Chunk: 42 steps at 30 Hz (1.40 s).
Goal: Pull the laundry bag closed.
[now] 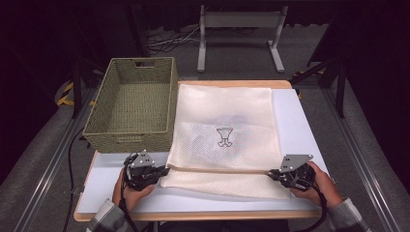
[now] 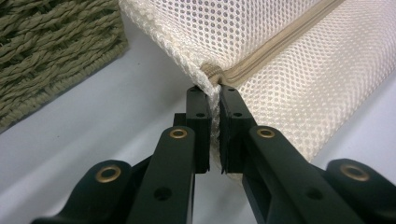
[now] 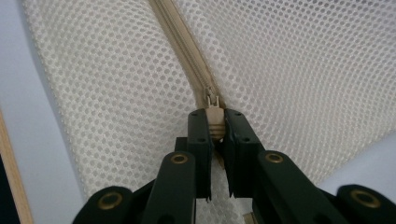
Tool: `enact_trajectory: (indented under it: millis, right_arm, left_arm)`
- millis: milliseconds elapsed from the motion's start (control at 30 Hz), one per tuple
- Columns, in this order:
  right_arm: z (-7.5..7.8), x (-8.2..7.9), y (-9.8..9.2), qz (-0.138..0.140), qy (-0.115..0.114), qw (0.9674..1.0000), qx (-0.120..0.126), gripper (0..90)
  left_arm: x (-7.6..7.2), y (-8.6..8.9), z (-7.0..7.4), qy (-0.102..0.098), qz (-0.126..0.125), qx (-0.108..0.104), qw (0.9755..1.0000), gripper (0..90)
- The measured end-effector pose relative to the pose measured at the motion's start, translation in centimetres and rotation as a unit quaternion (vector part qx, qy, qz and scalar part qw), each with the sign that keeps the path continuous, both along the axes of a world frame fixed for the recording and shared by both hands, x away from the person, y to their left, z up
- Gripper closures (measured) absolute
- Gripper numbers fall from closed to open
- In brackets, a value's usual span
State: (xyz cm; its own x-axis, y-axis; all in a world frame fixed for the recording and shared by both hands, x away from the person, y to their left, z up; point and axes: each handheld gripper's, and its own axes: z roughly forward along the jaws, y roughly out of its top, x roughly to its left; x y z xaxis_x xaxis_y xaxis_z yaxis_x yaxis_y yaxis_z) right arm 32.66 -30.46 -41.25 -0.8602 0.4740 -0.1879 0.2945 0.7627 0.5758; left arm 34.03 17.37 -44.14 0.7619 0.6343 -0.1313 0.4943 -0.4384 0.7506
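Both grippers clamp the mesh bag (image 1: 225, 130) on the desk (image 1: 300, 130): left gripper (image 2: 213, 95) its corner, right gripper (image 3: 215, 122) its zipper pull (image 3: 214, 105).

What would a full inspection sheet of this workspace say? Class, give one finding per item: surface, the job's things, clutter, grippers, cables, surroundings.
Surface: pale table top with a wooden edge.
Job's things: cream mesh laundry bag lying flat, a small printed figure on it; zipper along its near edge.
Clutter: empty woven basket at the bag's left, on the table's far left.
Grippers: left gripper shut on the bag's zipper-end corner; right gripper shut on the zipper pull.
Cables: loose cables on the floor beyond the table.
Surroundings: grey carpet, white metal stand, dark backdrop.
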Motion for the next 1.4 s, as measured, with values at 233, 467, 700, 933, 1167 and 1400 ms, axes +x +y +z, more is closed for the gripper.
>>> enact_trajectory:
  millis: [233, 467, 700, 933, 1167, 1400]
  right_arm:
    - [0.1, -0.1, -0.6, -0.01, 0.0, 0.9999, -0.009, 82.0]
    - [0.1, -0.4, -1.6, -0.018, 0.002, 0.9998, -0.001, 82.0]
    - [0.1, -0.5, -2.6, -0.026, 0.005, 0.9996, 0.002, 82.0]
    - [0.0, -0.6, -3.1, -0.03, 0.01, 0.9995, 0.002, 82.0]
    - [-0.1, -0.6, -3.0, -0.033, 0.009, 0.9994, 0.001, 82.0]
    - [-0.2, -0.5, -3.1, -0.034, 0.008, 0.9994, 0.0, 81.9]
  left_arm:
    - [0.0, 0.0, 0.0, 0.001, 0.003, 0.0, 1.0, 84.8]
    - [0.0, 0.0, 0.0, 0.003, 0.004, -0.001, 1.0, 84.7]
    - [0.0, 0.1, -0.1, 0.005, 0.004, -0.001, 1.0, 84.8]
    - [0.1, 0.2, -0.1, 0.006, 0.002, 0.0, 1.0, 84.8]
    - [0.1, 0.2, -0.1, 0.004, 0.0, 0.001, 1.0, 84.7]
    - [-0.2, -0.1, -0.1, -0.013, -0.006, 0.014, 0.9998, 84.4]
